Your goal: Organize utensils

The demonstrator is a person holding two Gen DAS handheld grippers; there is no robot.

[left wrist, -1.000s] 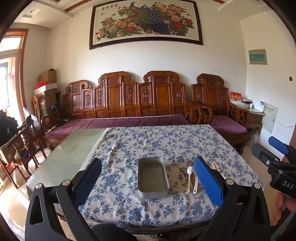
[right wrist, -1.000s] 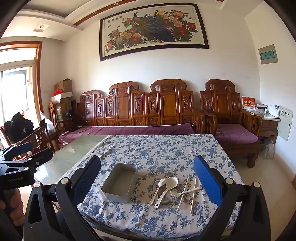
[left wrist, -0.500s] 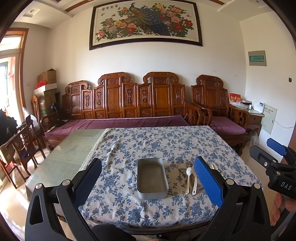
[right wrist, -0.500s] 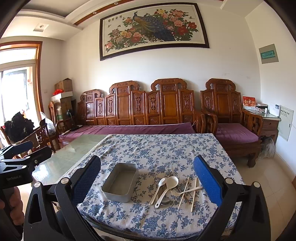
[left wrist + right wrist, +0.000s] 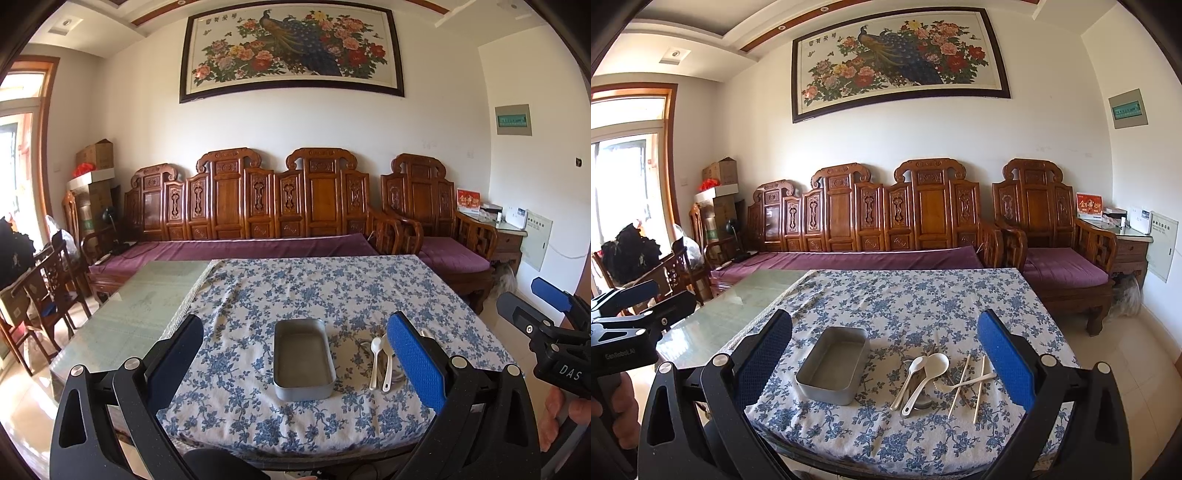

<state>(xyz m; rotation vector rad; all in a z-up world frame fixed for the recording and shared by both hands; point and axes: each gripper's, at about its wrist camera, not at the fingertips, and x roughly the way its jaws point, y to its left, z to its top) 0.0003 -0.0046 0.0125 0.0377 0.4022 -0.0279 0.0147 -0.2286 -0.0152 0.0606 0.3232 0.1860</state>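
Note:
An empty grey metal tin (image 5: 303,360) (image 5: 834,365) lies on the blue-flowered tablecloth (image 5: 332,291) near the front edge. To its right lie two white spoons (image 5: 921,380) (image 5: 378,356), a smaller white spoon (image 5: 964,384) and a pair of pale chopsticks (image 5: 969,384), loosely piled. My left gripper (image 5: 295,362) is open, held back from the table with the tin framed between its fingers. My right gripper (image 5: 886,363) is open too, short of the table, holding nothing. Each gripper shows at the edge of the other's view.
The cloth covers the right part of a glass-topped table (image 5: 140,306). Behind it stands a carved wooden bench (image 5: 251,206) with purple cushions, and an armchair (image 5: 1056,236) at the right. Wooden chairs (image 5: 48,288) stand at the left. A hand (image 5: 569,417) holds the right gripper.
Both views have drifted slightly; the tin and utensils sit a little higher and farther in frame. Nothing on the table has moved, and both grippers stay open.

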